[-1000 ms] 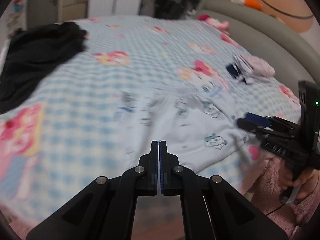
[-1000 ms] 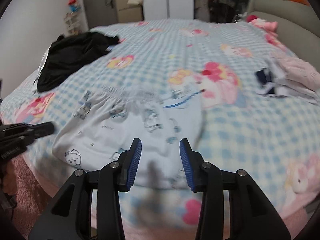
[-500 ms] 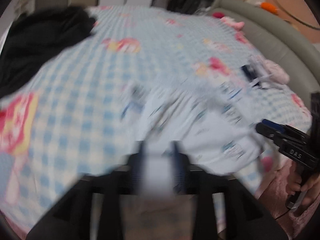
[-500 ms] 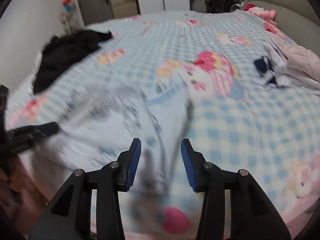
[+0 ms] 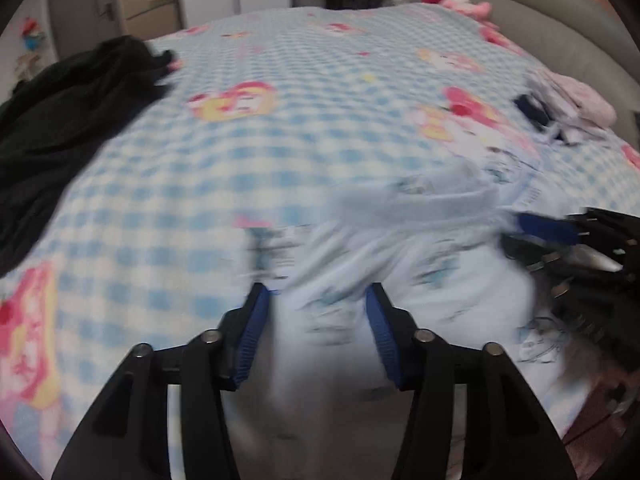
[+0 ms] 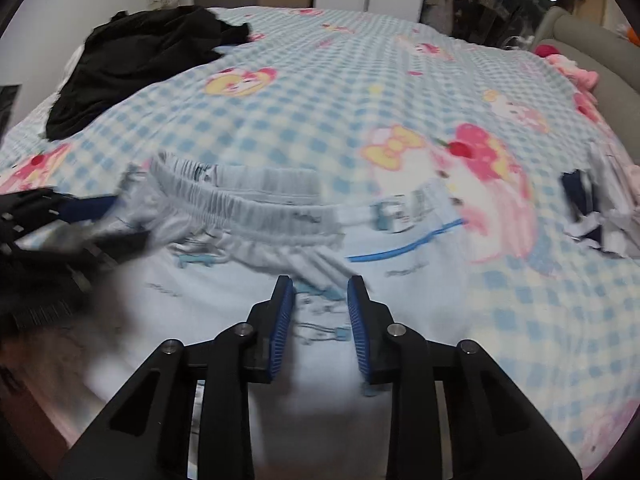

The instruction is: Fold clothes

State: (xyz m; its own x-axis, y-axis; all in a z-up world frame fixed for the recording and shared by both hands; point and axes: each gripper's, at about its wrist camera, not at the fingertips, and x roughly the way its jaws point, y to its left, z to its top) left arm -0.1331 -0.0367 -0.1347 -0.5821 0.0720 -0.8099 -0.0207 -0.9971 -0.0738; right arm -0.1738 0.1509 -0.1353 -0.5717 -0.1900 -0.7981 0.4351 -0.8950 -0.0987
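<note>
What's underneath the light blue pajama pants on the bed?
The light blue pajama pants lie flat on the blue checkered bedspread, which shows all around them. Whatever is directly beneath the fabric is covered and cannot be seen.

Motion blur smears the pale-blue shorts (image 5: pixel 400 264).

Pale blue shorts (image 6: pixel 248 292), printed with small cartoon figures and a blue line; gathered waistband (image 6: pixel 256 200) in greyish blue. Bedspread (image 6: pixel 328 104) checked in light blue and white, scattered with pink, red and yellow cartoon motifs. Black garment (image 6: pixel 136 60) is seen at 10 o'clock. A pile of pink, white and navy clothes (image 6: pixel 596 204) is seen at 3 o'clock. Headboard (image 5: pixel 520 16) in grey-beige. Gripper bodies black; fingers (image 6: pixel 282 320) faced with ribbed blue pads.
</note>
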